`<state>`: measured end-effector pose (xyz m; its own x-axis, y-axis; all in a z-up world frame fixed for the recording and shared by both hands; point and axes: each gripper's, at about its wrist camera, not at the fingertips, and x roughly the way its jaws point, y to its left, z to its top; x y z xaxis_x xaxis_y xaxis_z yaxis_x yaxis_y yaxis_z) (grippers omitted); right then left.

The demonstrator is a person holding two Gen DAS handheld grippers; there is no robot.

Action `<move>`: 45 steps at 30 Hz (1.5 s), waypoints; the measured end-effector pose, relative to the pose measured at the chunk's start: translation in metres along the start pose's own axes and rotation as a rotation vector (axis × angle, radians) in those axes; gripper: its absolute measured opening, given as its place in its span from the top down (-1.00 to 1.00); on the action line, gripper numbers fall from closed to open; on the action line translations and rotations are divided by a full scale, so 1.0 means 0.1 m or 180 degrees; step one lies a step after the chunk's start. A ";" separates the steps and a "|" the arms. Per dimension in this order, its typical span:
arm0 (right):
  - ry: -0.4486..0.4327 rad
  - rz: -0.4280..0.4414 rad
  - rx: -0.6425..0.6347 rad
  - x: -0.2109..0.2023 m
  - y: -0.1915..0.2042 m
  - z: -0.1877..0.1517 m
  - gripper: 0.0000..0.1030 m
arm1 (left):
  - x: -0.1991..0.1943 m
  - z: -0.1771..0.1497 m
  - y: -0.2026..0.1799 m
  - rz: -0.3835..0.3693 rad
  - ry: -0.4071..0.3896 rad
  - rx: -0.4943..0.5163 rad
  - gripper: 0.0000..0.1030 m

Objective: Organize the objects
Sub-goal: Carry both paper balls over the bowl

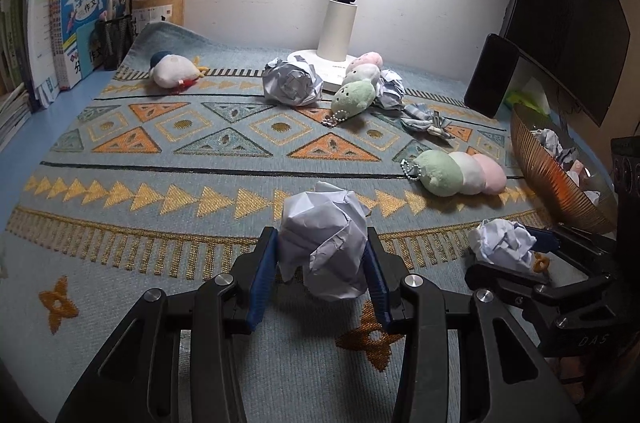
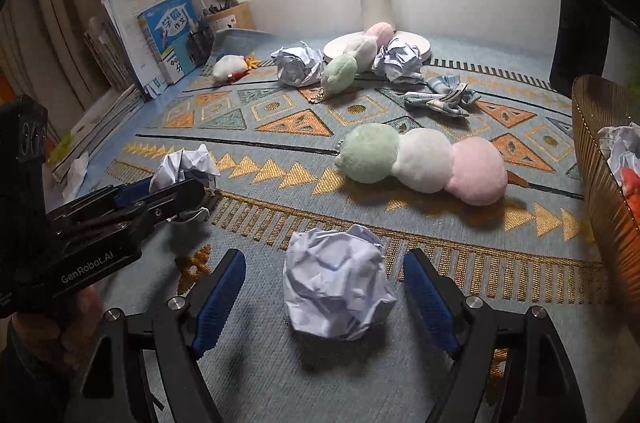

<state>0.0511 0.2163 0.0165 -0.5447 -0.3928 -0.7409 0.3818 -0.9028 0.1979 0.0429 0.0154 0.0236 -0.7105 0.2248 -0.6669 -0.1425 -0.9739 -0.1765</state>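
The left tongs [image 1: 322, 257] point forward and slant down toward the tabletop [image 1: 44, 127], which a patterned mat [image 1: 160, 183] covers. Their blue pads [image 1: 264, 271] press on both sides of a crumpled paper ball [image 1: 324, 243], so they are pinching it. In the right wrist view the same left tongs [image 2: 182, 193] come in from the left edge, almost level, and the hand [image 2: 60, 339] that carries them shows below the black body.

The right tongs [image 2: 324, 287] also slant down. They are spread wide, and a second paper ball [image 2: 338, 283] lies on the mat between the two pads [image 2: 220, 299], touching neither. In the left wrist view this ball [image 1: 502, 243] sits at the right, beside the right tongs [image 1: 532, 255].

Just beyond the second ball lies a three-coloured plush [image 2: 424, 159] in green, white and pink. Further back, near the base of a white lamp [image 1: 340, 35], there are another such plush [image 1: 358, 83] and two more paper balls [image 1: 292, 83]. A ribbed brown basket [image 1: 552, 175] stands at the right edge with crumpled paper inside.
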 end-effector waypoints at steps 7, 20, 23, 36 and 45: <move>0.0000 0.0073 0.0032 0.02 -0.01 0.00 0.07 | -0.01 0.00 -0.02 0.0009 -0.0013 0.0055 0.25; -0.0290 0.0051 0.0011 -0.14 0.00 -0.02 0.07 | 0.00 -0.01 -0.04 0.0026 -0.0021 0.0075 0.25; -0.0388 0.0047 0.0155 -0.24 -0.08 -0.01 0.07 | -0.01 -0.01 -0.07 0.0068 -0.0037 0.0099 0.25; -0.1318 -0.0568 0.0878 -1.92 -1.09 0.09 0.07 | -0.37 0.51 -1.16 -0.0826 -0.0273 0.0312 0.25; -0.1254 -0.0748 0.1467 -2.14 -1.71 0.00 0.07 | -0.14 0.83 -2.21 -0.1376 -0.0210 0.0587 0.25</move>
<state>0.1029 0.4546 0.1411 -0.8412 -0.1314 -0.5244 -0.0926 -0.9207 0.3792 0.0271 0.2254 0.1325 -0.6004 0.6143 -0.5120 -0.5507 -0.7819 -0.2923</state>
